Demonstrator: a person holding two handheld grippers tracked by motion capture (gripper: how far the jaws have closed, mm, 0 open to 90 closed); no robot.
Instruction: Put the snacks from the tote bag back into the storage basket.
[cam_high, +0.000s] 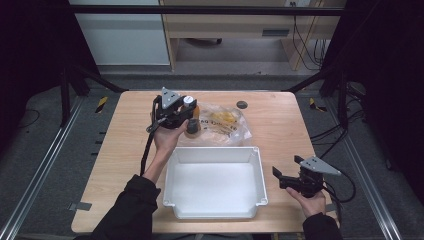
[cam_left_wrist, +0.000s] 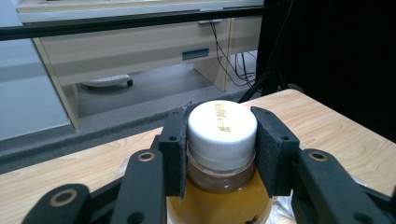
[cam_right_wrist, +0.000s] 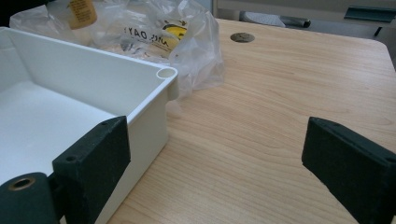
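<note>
A bottle of amber liquid (cam_left_wrist: 219, 200) with a white screw cap (cam_left_wrist: 222, 128) hangs upright in my left gripper (cam_left_wrist: 222, 144), whose two black pads are shut on the cap and neck. In the high view that gripper (cam_high: 182, 106) holds the bottle (cam_high: 195, 111) over the table's far side, just left of a crumpled clear plastic bag (cam_high: 225, 122). My right gripper (cam_high: 286, 166) rests low at the table's right front, open with nothing between its jaws. In its own view the right gripper (cam_right_wrist: 219, 158) stands beside the near corner of a white bin (cam_right_wrist: 93, 51).
The empty white plastic bin (cam_high: 257, 165) sits at the front middle of the wooden table (cam_high: 125, 150). The plastic bag (cam_right_wrist: 154, 32) with yellow print lies right behind it. A small round dark hole cover (cam_high: 242, 104) is set in the tabletop near the far edge.
</note>
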